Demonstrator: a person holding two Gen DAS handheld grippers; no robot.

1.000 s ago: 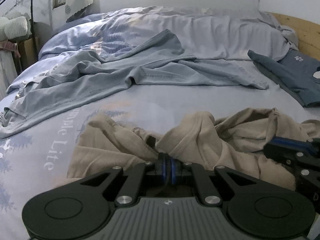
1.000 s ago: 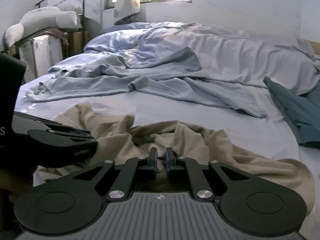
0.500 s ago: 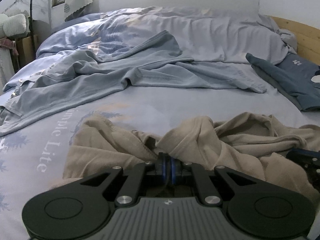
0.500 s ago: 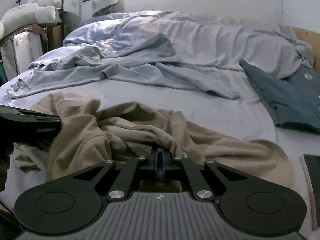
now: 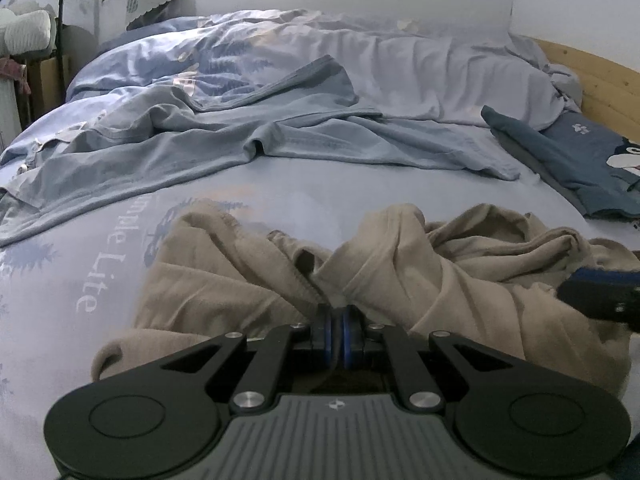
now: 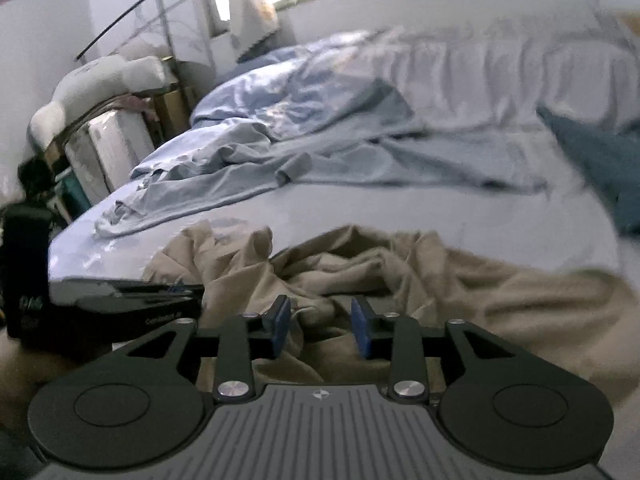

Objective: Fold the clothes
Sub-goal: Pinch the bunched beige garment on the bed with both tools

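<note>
- Beige garment [image 5: 400, 276] lies crumpled on the light-blue bedsheet [image 5: 280, 188], nearer the cameras than the blue shirt [image 5: 240, 136].
- Left gripper [image 5: 336, 332] is clenched on a beige fold.
- Right gripper [image 6: 320, 320] is opening, with beige cloth lying loose between its jaws.

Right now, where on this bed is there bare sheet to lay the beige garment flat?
The free strip is bare sheet between the beige garment and the light blue garment. It is crowded beyond that, under the rumpled duvet, and at the right, where a dark blue garment lies.
</note>
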